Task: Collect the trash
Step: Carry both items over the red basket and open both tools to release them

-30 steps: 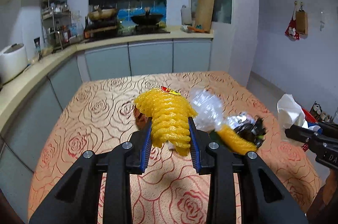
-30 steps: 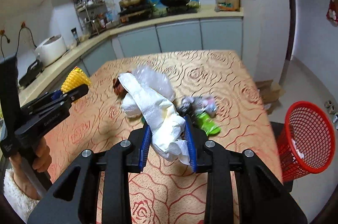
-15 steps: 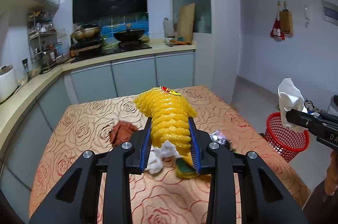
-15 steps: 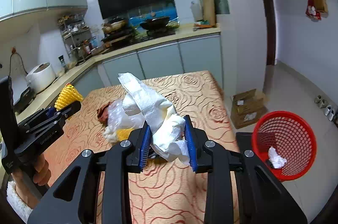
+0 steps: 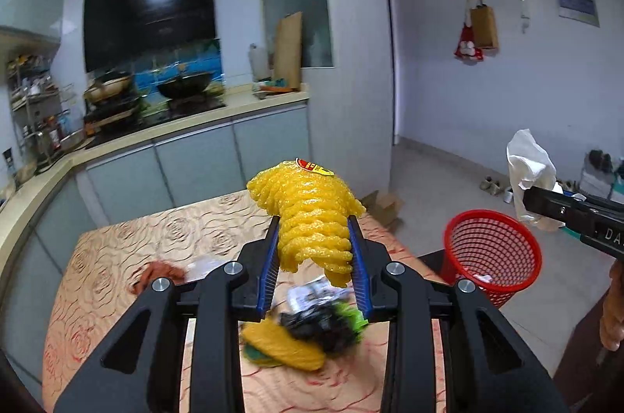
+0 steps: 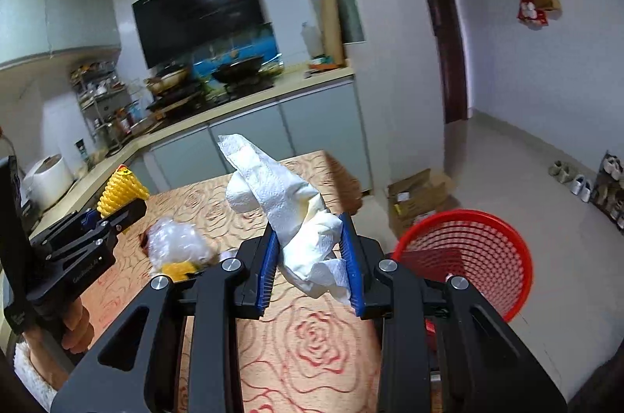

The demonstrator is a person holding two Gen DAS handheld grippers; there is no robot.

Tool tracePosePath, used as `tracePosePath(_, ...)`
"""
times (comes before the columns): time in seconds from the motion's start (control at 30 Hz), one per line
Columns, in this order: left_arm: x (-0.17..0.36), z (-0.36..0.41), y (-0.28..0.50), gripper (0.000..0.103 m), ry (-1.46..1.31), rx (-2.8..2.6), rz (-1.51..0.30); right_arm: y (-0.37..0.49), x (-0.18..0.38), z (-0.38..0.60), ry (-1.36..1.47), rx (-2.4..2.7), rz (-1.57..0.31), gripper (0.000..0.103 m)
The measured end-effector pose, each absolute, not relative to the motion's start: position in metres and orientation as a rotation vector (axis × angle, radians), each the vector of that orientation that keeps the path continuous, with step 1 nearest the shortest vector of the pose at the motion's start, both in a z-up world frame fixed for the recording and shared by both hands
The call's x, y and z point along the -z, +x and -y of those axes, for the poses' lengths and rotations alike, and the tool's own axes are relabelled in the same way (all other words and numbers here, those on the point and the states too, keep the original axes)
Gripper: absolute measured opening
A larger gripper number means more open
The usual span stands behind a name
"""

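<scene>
Left wrist view shows the left claw (image 5: 315, 266) clenched on a yellow foam fruit net (image 5: 312, 214), which stands up between the blue pads with a red sticker at its tip. Below it, the rose-patterned worktop (image 5: 117, 257) carries more litter: a second yellow net (image 5: 284, 350), a blurred dark and green wrapper (image 5: 323, 323), and a brown scrap (image 5: 160, 272) at about 9 o'clock. The red mesh basket (image 5: 493, 257) sits on the floor at 3 o'clock, off the worktop's edge, with a white scrap already inside.

In the right wrist view, the right claw (image 6: 312, 264) grips a crumpled white paper towel (image 6: 284, 214), its loose tail flopping up and away toward 12 o'clock. The basket lies at 3 to 4 o'clock here, its near rim partly behind the claw's right finger. A clear plastic bag (image 6: 175, 245) rests on the worktop at 9 o'clock.

The main risk appears to be a miss: neither claw seems to be over the basket mouth yet, and the towel is light, so releasing now would likely drop it on the worktop edge or the floor. The springy net could also cling to a pad rather than fall cleanly, or bounce off the rim.
</scene>
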State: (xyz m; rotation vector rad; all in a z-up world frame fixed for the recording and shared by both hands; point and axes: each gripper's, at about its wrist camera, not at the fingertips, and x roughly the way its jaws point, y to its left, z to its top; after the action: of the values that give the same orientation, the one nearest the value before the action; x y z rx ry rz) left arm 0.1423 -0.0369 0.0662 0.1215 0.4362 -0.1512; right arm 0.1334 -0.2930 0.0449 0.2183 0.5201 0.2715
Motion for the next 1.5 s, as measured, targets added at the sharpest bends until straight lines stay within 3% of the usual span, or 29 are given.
tracePosePath(0.8,-0.027,0.183,0.200,0.031,0.169,0.484,-0.564,0.147,-0.003,0.389,0.295,-0.027,-0.599,0.030)
tracePosePath(1.5,0.027,0.237,0.268,0.038,0.158,0.587,-0.753,0.213,0.063,0.412,0.306,0.016,-0.770,0.031)
